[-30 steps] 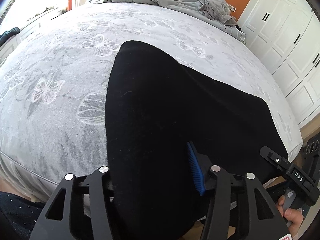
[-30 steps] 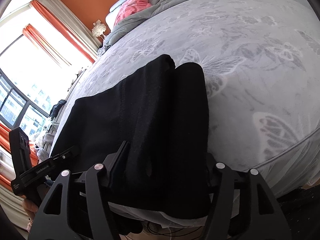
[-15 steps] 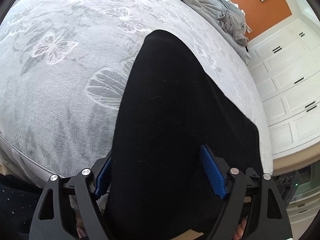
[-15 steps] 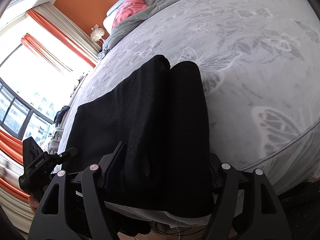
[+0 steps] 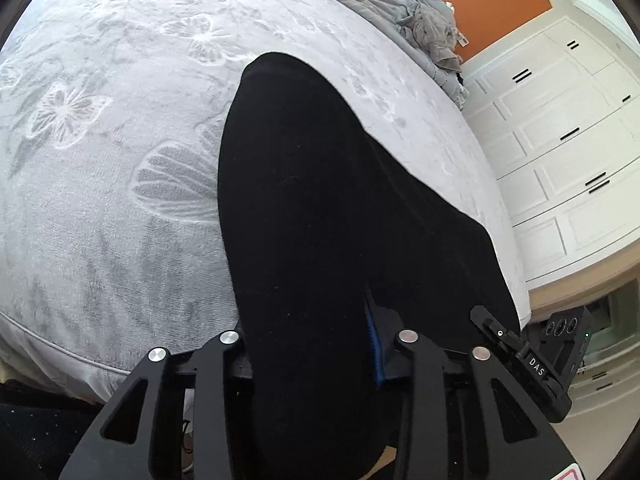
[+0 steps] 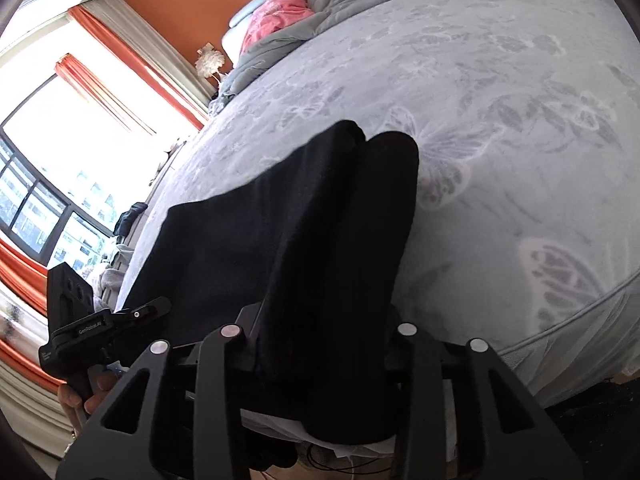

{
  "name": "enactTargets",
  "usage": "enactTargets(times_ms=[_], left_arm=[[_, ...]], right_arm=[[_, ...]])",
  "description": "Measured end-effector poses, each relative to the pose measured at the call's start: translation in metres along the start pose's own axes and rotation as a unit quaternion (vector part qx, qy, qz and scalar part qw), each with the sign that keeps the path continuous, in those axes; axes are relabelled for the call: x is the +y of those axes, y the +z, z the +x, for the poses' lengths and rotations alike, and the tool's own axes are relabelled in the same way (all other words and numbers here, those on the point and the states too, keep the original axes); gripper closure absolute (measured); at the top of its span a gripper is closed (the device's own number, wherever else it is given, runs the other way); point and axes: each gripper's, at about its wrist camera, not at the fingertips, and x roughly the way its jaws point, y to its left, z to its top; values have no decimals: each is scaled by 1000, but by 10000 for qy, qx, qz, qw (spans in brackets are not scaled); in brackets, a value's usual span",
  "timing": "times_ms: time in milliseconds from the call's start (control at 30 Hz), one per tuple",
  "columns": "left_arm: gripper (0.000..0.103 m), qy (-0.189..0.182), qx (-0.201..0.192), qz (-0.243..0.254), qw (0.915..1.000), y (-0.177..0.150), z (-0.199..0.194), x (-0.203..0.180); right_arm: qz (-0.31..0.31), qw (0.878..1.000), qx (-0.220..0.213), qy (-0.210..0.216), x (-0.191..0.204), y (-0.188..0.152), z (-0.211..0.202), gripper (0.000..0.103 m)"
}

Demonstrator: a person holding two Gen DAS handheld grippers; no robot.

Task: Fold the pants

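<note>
The black pants (image 5: 320, 200) lie on the grey butterfly-patterned bed (image 5: 100, 160), stretching from its near edge toward the middle. My left gripper (image 5: 308, 344) is shut on the near edge of the pants; the fabric hides its left finger and only a strip of the blue pad (image 5: 372, 344) shows. In the right wrist view the pants (image 6: 304, 216) show as two folds side by side. My right gripper (image 6: 320, 344) is shut on their near end, and its fingertips are hidden by cloth. The other gripper (image 6: 80, 328) shows at lower left.
A rumpled grey duvet (image 5: 424, 28) and a pink blanket (image 6: 276, 16) lie at the head of the bed. White wardrobes (image 5: 560, 140) stand on the right. A window with orange curtains (image 6: 52, 160) is on the left. The bed's near edge (image 6: 560, 320) drops off in front.
My left gripper has closed from open onto the pants' edge, and the cloth now bunches over it. My right gripper keeps its hold and has risen slightly.
</note>
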Motion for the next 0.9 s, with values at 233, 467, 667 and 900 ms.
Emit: enactTargets(times_ms=[233,467,667,900], left_arm=[[54,420,204,254,9986,-24,0,-6],[31,414,233,3,9989,-25,8,-2],[27,589,133,170,9980,-25,11,-12],[31,590,71,142,9981,-24,10,-10]], right_arm=[[109,9987,349,-346,-16,-16,7,55],[358,9983,393,-241,-23,-16,15,38],[495,9980,362,-141,-29,-16,16,36],[393,9986,299,-203,-27,-17,15,43]])
